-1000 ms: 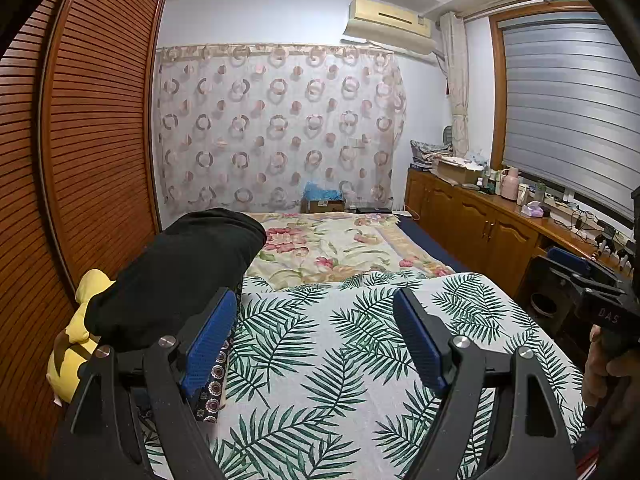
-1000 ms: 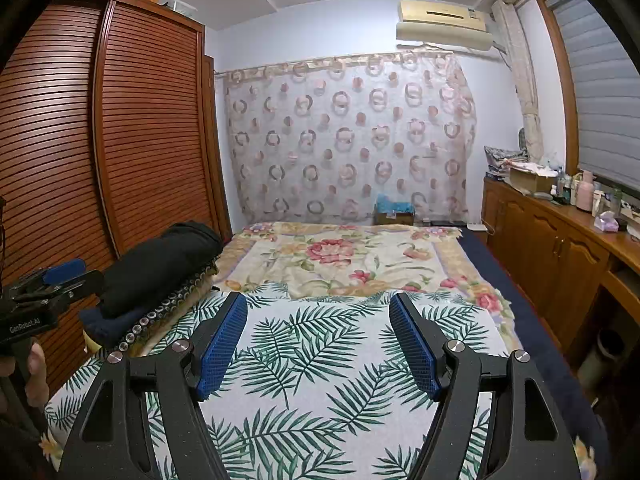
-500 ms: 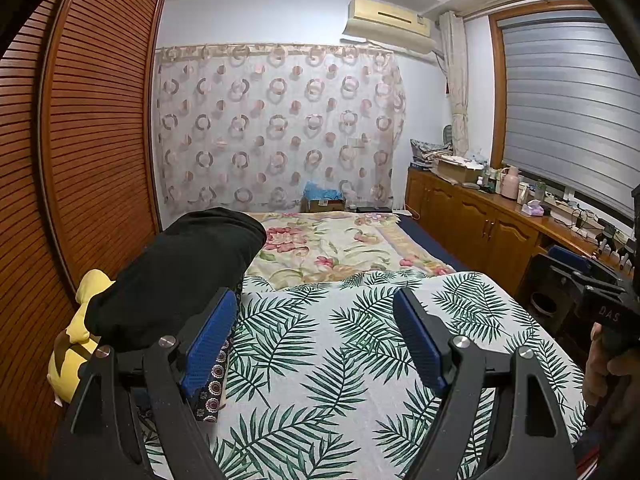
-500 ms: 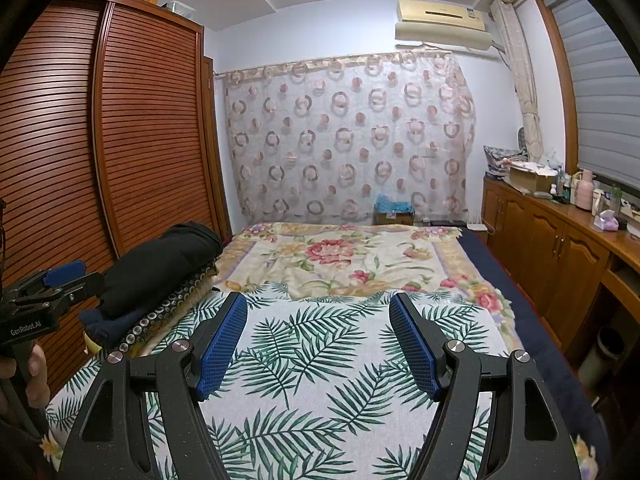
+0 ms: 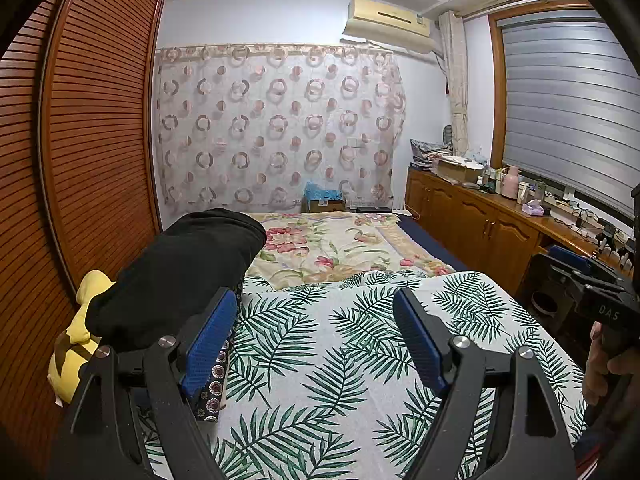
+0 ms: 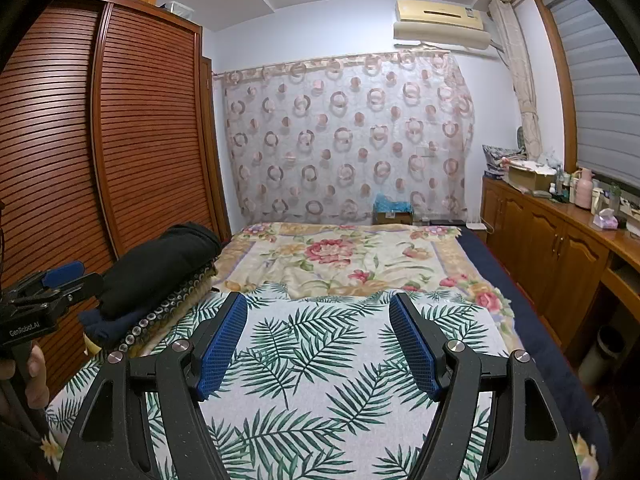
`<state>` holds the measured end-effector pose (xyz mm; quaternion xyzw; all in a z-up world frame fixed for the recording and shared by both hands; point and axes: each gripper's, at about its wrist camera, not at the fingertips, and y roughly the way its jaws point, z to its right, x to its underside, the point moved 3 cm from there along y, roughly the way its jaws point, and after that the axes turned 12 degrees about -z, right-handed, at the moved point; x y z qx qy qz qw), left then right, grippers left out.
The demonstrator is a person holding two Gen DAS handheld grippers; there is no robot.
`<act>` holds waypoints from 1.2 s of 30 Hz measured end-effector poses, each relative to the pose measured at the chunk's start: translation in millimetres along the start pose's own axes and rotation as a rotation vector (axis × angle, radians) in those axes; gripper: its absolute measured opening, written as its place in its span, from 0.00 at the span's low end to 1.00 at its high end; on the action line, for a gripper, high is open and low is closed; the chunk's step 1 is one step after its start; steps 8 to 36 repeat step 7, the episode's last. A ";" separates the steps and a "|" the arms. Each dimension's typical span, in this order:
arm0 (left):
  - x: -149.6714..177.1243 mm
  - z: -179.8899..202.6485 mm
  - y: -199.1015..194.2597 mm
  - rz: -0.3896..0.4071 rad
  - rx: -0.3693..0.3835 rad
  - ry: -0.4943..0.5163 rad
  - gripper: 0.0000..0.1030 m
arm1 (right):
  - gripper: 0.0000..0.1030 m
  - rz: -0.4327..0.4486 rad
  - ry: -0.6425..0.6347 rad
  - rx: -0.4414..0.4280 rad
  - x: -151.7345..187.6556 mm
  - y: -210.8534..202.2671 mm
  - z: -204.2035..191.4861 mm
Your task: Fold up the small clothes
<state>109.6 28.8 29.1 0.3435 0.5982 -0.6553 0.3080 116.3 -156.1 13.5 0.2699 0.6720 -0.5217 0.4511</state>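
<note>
A stack of folded clothes lies along the bed's left edge, topped by a black garment [image 5: 176, 268] [image 6: 160, 268] over a dark piece with a ring pattern [image 6: 160, 316] and a navy one [image 6: 100, 326]. A yellow item [image 5: 76, 340] sits behind the stack. My left gripper [image 5: 314, 312] hovers open above the palm-leaf sheet [image 5: 360, 344], its left finger beside the stack. My right gripper [image 6: 318, 312] also stands open over the same sheet [image 6: 320, 360], nothing between its blue pads. Each gripper shows at the edge of the other's view, held by a hand.
A floral blanket [image 6: 340, 256] covers the far half of the bed. A slatted wooden wardrobe [image 6: 132, 140] runs along the left, a wooden cabinet [image 6: 560, 248] cluttered with bottles along the right. A curtain [image 6: 344, 140] hangs on the back wall, a box [image 6: 394, 210] below it.
</note>
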 end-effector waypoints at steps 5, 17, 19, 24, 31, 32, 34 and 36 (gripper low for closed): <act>0.6 -0.1 0.4 -0.001 0.000 0.000 0.79 | 0.73 0.001 0.000 -0.001 -0.2 -0.8 0.1; 0.1 0.1 0.2 -0.001 0.000 0.001 0.79 | 0.73 0.000 0.001 -0.001 0.1 -0.7 0.3; 0.1 0.1 0.2 -0.001 0.000 0.001 0.79 | 0.73 0.000 0.001 -0.001 0.1 -0.7 0.3; 0.1 0.1 0.2 -0.001 0.000 0.001 0.79 | 0.73 0.000 0.001 -0.001 0.1 -0.7 0.3; 0.1 0.1 0.2 -0.001 0.000 0.001 0.79 | 0.73 0.000 0.001 -0.001 0.1 -0.7 0.3; 0.1 0.1 0.2 -0.001 0.000 0.001 0.79 | 0.73 0.000 0.001 -0.001 0.1 -0.7 0.3; 0.1 0.1 0.2 -0.001 0.000 0.001 0.79 | 0.73 0.000 0.001 -0.001 0.1 -0.7 0.3; 0.1 0.1 0.2 -0.001 0.000 0.001 0.79 | 0.73 0.000 0.001 -0.001 0.1 -0.7 0.3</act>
